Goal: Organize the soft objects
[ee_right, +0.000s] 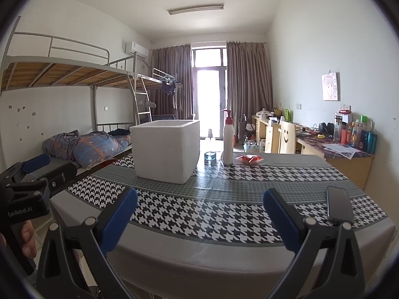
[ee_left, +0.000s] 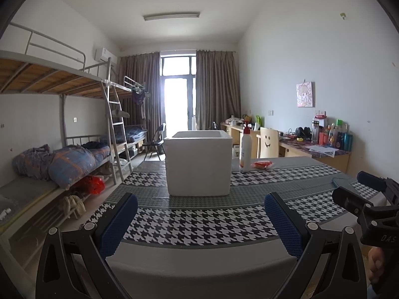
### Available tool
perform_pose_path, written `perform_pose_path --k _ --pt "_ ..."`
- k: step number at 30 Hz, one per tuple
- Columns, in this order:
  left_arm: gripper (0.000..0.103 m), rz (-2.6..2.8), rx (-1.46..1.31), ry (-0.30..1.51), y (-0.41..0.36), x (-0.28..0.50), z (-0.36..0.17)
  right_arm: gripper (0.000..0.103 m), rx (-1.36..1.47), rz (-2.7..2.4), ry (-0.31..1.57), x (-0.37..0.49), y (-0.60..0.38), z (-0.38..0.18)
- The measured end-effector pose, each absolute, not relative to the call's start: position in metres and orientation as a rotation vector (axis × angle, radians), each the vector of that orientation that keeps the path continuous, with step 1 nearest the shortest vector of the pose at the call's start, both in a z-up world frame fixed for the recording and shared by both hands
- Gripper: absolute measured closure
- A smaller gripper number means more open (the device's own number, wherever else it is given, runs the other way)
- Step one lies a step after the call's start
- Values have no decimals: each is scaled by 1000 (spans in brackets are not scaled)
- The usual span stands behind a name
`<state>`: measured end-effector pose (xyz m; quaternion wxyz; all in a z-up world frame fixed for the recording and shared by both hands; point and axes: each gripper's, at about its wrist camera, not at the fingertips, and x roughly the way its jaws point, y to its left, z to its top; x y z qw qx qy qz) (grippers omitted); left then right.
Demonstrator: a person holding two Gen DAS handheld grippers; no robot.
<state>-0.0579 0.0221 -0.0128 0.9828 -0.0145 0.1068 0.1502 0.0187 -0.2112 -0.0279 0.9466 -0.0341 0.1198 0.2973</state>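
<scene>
One white foam box (ee_left: 198, 162) stands open-topped on the houndstooth table (ee_left: 199, 226), with one pump bottle (ee_left: 245, 149) and one red packet (ee_left: 261, 165) beyond it to the right and one phone (ee_right: 340, 204) near the right edge. "GenRobot.AI" is printed on the left gripper (ee_left: 200, 220). Both it and the right gripper (ee_right: 199, 214) are spread wide over the near edge, empty, touching nothing.

Ahead of the blue-padded jaws: black-and-white houndstooth tablecloth (ee_right: 212, 214), white foam box (ee_right: 165, 148), white red-capped pump bottle (ee_right: 228, 142).
</scene>
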Motion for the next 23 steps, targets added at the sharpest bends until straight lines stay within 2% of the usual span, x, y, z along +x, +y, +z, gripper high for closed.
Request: perform_pose_path --k 23 --pt "1 294 -30 229 26 -58 -11 1 -67 607 250 18 -211 -30"
